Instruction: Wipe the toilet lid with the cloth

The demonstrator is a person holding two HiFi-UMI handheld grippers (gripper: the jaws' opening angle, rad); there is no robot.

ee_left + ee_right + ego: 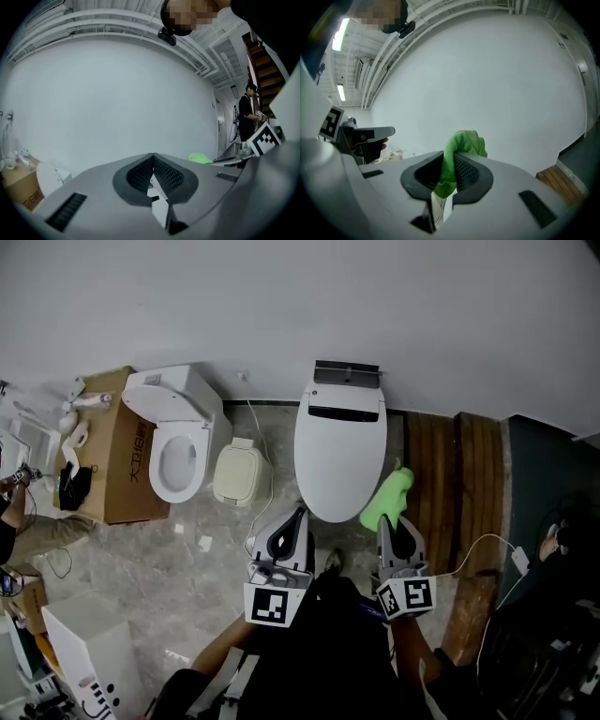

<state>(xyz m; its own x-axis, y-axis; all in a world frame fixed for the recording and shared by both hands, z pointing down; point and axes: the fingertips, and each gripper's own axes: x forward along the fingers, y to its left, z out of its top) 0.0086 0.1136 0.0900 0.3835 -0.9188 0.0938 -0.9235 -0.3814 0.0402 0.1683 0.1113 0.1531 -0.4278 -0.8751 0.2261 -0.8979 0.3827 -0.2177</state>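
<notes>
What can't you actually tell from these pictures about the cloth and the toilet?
- Head view: whether the green cloth touches the toilet lid; from above, no gap shows either way.
- Right gripper view: the cloth's lower part, pinched inside the right gripper.
- Left gripper view: the lid, blocked by the body of the left gripper.
- Head view: print on the cardboard box, too small.

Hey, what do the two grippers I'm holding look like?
The left gripper and right gripper are light grey wedges with black ribbed pads inside the jaws. Each carries a white cube printed with black square markers. The person wears black clothing.
</notes>
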